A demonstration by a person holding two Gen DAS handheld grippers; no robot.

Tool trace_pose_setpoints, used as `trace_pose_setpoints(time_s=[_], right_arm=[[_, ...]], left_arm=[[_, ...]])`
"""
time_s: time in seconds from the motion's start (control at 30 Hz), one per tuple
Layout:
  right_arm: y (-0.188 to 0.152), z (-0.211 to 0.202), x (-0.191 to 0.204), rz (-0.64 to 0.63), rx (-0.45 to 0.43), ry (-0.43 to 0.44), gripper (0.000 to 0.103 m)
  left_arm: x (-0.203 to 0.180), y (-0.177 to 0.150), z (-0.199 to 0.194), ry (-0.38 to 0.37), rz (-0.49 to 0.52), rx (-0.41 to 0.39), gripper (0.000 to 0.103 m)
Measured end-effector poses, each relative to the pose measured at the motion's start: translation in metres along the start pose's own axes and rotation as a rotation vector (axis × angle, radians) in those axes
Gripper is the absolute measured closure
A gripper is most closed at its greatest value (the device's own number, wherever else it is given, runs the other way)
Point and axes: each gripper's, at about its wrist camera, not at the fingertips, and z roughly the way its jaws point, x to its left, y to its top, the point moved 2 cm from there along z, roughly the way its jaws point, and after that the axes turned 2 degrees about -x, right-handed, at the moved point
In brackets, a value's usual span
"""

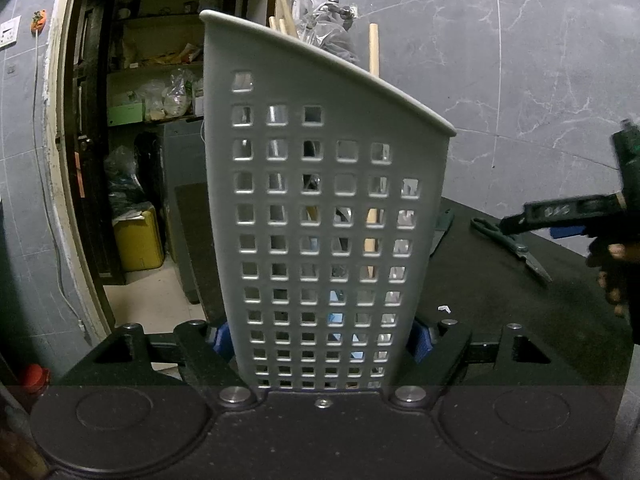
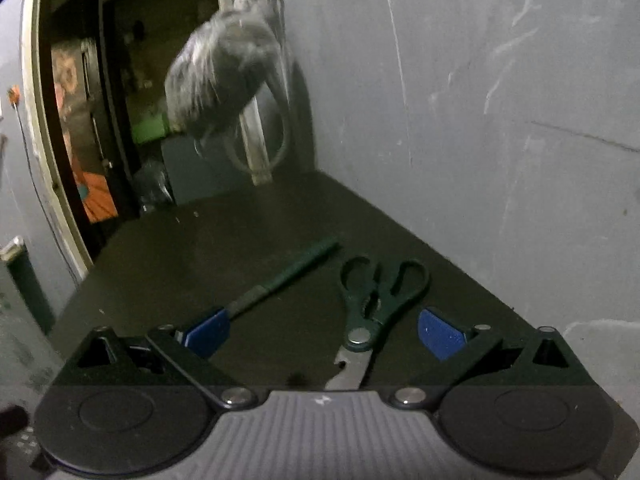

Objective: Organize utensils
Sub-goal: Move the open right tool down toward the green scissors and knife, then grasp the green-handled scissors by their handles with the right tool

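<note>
Grey perforated plastic fills the view between the blue pads of our left gripper (image 1: 322,338): the utensil holder (image 1: 320,208) stands upright with its lower walls pressed on both sides by the pads, so we have it clamped. Its slanted rim rises above the gripper, higher on the left, and pale wooden handles (image 1: 373,50) stick out over that rim at the far side; through the square holes we glimpse more contents, too broken up to name.

Our right gripper (image 2: 326,334) has its jaws spread wide, nothing touching the blue pads (image 2: 440,334). Just ahead of it and slightly right of the midline, dark-handled scissors (image 2: 376,304) lie flat on the black surface (image 2: 200,256). Their finger loops point away from the gripper, the pivot sits between the two pads, and the steel blades run back under the gripper body. Neither pad touches them. Left of the scissors lies a long dark green utensil (image 2: 288,274), its far end angled up and right; its near end passes just beside the tip of the left pad, and whether they touch we cannot tell.

From the left wrist view, the right gripper (image 1: 568,222) appears at the far right edge, above the scissors (image 1: 516,246), well apart from the holder.
</note>
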Motion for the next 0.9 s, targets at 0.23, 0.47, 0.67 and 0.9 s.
trace_pose_setpoints(time_s=[0.23, 0.47, 0.67, 0.9], right_arm=[[0.005, 0.041, 0.003, -0.145, 0.111, -0.068, 0.000], [0.032, 0.074, -0.006, -0.114, 0.114, -0.052, 0.000], [0.045, 0.097, -0.016, 0.019, 0.155, -0.033, 0.000], [0.047, 0.116, -0.036, 0.190, 0.201, 0.026, 0.001]], left_arm=[[0.001, 0.000, 0.001, 0.000, -0.002, -0.003, 0.022], [0.000, 0.000, 0.003, 0.001, 0.001, 0.000, 0.022], [0.000, 0.000, 0.004, 0.003, 0.002, 0.005, 0.022], [0.001, 0.001, 0.004, 0.004, 0.000, 0.010, 0.022]])
